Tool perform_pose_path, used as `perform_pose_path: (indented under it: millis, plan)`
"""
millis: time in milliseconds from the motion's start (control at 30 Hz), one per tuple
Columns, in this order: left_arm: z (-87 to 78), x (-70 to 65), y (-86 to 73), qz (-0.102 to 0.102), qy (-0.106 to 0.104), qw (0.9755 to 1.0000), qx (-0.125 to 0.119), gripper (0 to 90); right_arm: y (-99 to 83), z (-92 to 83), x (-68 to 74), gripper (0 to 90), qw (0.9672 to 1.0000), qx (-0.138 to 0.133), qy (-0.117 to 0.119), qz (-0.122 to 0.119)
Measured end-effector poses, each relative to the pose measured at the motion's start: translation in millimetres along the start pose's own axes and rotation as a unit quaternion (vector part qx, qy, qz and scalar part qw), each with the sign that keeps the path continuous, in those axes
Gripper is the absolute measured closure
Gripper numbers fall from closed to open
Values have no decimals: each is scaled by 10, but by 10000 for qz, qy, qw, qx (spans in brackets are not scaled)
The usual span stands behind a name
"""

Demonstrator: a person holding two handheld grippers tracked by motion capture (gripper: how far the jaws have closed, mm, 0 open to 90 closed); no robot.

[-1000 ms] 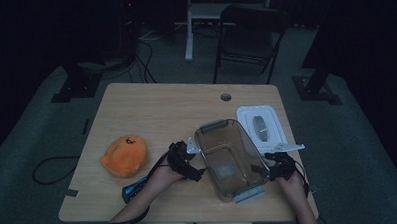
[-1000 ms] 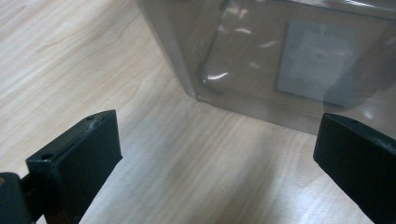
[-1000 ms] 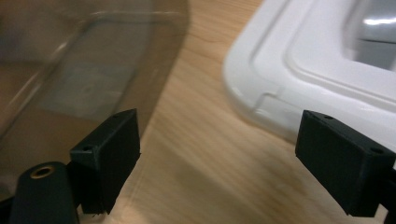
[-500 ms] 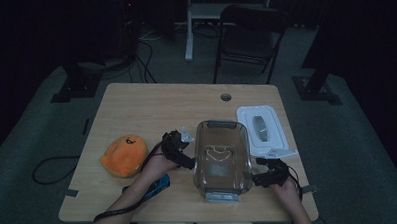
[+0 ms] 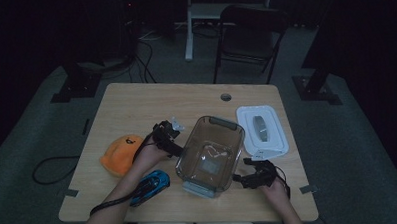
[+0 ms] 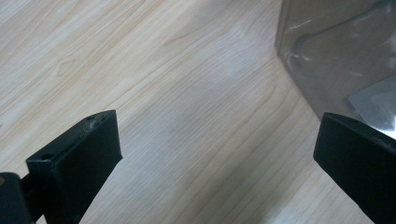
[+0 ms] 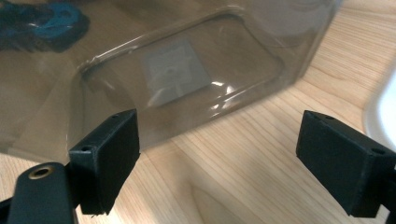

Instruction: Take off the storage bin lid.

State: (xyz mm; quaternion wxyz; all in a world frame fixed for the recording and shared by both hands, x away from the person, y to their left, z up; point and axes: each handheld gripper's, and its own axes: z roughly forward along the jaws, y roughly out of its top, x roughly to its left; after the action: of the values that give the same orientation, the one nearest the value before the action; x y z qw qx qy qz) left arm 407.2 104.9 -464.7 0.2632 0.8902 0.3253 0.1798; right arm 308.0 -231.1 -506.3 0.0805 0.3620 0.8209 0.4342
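Flanking: left gripper (image 5: pixel 173 143) and right gripper (image 5: pixel 246 176) sit on either side of the clear container (image 5: pixel 211 154), near the table's (image 5: pixel 136 101) front middle.
Left gripper: jaws wide apart over bare wood; container wall cut off at the left gripper view's right edge; contact with the near jaw can't be told.
Right gripper: jaws spread, nothing between them; container just ahead, apart.
Container: upright, open; label on its floor, print unreadable.
Dim light: orange plush (image 5: pixel 119 154) and blue toy car (image 5: pixel 150 186) lack detail.
Lid (image 5: pixel 262 131): white, right of container.
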Motion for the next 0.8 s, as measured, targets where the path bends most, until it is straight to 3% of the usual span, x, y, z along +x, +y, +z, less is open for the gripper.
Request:
perform_pose_path:
  millis: [167, 367, 467, 600, 800]
  plan:
    - [-114, 115, -66, -137, 57, 9999, -7, 14, -18, 73, 67, 128, 9998, 46, -102, -170]
    - [-317, 182, -168, -198, -7, 9996, -190, 14, -93, 57, 48, 128, 9997, 84, -158, -139]
    - [-408, 185, -222, -227, -25, 9995, -227, 14, -130, 34, 43, 128, 9991, 136, -349, -189]
    - [-505, 190, -299, -293, -20, 9992, -286, 13, -179, -15, 28, 128, 9989, 155, -422, -129]
    - [-653, 256, -427, -386, 26, 9989, -257, 13, -250, -96, 10, 128, 9983, 149, -570, -50]
